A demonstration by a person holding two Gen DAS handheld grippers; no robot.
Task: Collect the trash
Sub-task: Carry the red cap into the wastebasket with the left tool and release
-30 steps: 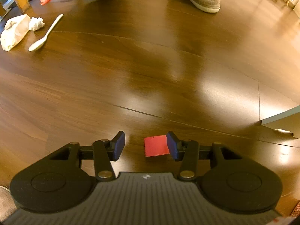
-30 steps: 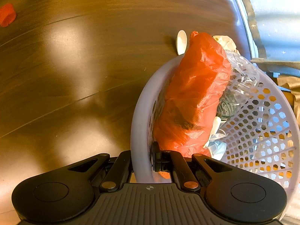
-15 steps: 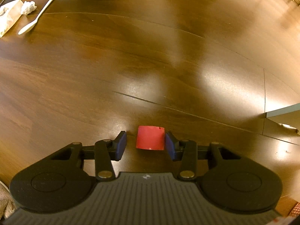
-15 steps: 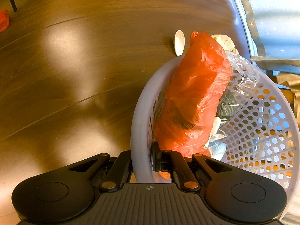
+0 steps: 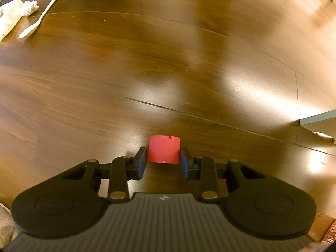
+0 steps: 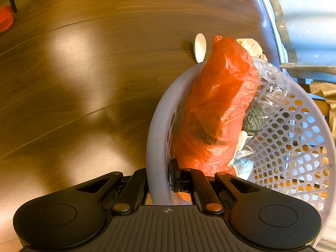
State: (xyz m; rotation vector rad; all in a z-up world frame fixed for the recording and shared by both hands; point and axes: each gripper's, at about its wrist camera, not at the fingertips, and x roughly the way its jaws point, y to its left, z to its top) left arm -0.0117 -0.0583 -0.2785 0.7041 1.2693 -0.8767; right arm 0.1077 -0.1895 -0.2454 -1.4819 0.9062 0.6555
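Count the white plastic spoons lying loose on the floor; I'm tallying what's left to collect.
1: a white spoon lies beside the crumpled tissue. Others may be hidden behind the basket.

Left wrist cam is sitting low, looking forward along its fingers across the wood floor [image 5: 168, 63], very near it. Right wrist cam is looking down from higher, close against the basket [image 6: 155, 138] rim. Both are catching the white spoon [image 5: 37, 19] and the floor.
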